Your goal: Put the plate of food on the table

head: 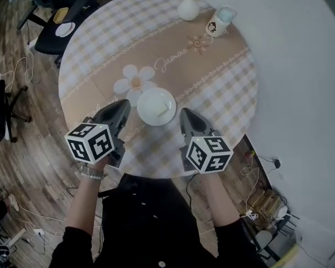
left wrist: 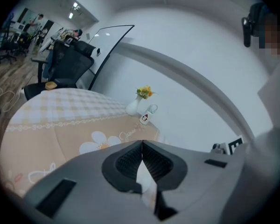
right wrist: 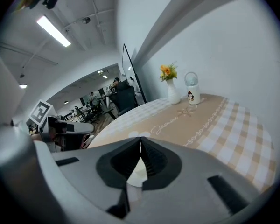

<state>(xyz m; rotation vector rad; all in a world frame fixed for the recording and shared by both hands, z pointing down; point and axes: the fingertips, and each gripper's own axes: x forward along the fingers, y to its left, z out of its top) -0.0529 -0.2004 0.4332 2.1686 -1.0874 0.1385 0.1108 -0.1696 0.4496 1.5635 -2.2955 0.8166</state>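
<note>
On the round checked table (head: 223,88), near its near edge, the white plate (head: 156,106) is seen resting, flanked closely by the left gripper (head: 124,106) and right gripper (head: 185,115), each with jaws pressed together empty, so both are best drawn back without the rim being nudged.

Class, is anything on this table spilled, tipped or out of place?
Nothing stands out. The round white plate of food sits flat on the checked round table, and the white flower vase stands upright.
</note>
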